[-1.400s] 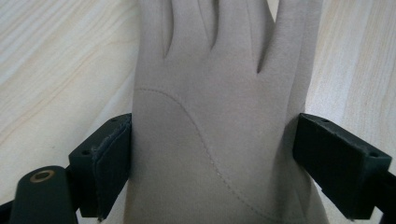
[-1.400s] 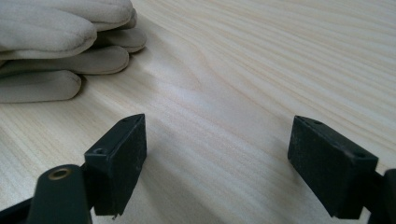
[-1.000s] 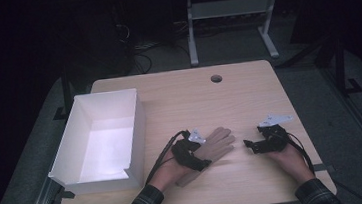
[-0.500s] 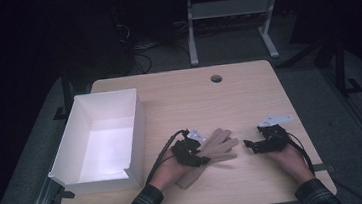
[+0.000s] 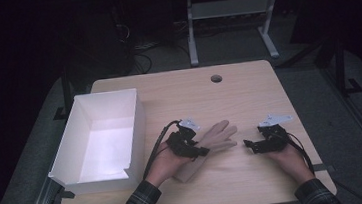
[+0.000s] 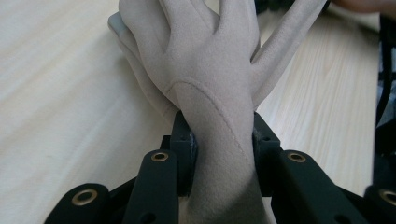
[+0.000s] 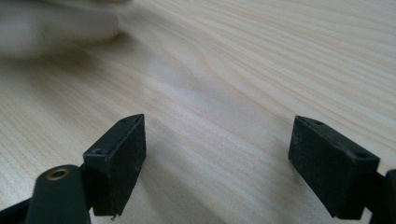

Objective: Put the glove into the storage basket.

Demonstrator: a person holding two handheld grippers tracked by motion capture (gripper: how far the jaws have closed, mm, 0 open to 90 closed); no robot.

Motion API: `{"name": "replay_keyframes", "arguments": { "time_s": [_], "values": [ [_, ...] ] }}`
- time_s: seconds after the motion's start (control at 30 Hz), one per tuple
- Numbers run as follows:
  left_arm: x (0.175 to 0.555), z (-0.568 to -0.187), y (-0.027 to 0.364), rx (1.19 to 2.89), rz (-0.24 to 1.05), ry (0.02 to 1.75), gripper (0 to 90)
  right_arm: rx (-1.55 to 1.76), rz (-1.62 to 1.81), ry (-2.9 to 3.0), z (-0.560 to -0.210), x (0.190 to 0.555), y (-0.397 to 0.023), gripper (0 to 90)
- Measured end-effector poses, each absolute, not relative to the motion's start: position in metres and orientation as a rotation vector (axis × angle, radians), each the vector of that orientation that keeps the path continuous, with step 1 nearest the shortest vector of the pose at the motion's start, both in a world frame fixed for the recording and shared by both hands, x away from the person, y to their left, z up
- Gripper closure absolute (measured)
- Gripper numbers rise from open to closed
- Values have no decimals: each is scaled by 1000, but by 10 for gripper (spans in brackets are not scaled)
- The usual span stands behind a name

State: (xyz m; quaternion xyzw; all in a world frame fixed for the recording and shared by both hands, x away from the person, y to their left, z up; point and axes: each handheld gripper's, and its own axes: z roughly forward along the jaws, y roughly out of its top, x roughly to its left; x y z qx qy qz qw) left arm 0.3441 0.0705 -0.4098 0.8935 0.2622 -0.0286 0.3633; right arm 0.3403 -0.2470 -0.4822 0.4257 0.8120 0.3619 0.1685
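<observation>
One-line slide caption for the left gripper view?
Left gripper clamps the cuff of a beige glove lying on the wooden table.

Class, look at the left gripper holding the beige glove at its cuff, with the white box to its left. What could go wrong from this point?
1. The left gripper pinches only the cuff of the glove, so the soft fabric may slip out when lifted.
2. The glove's fingers trail toward the open right gripper and might drag on the table or catch it.
3. Hanging limp, the glove could snag the wall of the box instead of dropping inside.
</observation>
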Motion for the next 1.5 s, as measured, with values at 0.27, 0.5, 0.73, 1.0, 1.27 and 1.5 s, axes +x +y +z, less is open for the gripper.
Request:
{"name": "replay_keyframes", "arguments": {
  "time_s": [0.27,0.5,0.73,1.0,1.27,1.5],
  "values": [
    [350,-376,79,2263,-32,717,687,1219,1031,2311,-482,340,-247,185],
    [356,-348,93,2237,-4,749,687,1220,1034,2310,-482,340,-246,185],
    [362,-325,108,2234,22,754,687,1223,1035,2310,-482,340,-246,185],
    [367,-304,136,2197,59,790,687,1221,1035,2311,-482,340,-246,184],
    [369,-288,169,2152,112,853,687,1221,1035,2311,-482,340,-246,184],
    [372,-285,203,2124,159,928,687,1221,1035,2310,-482,340,-246,184]
  ]
}}
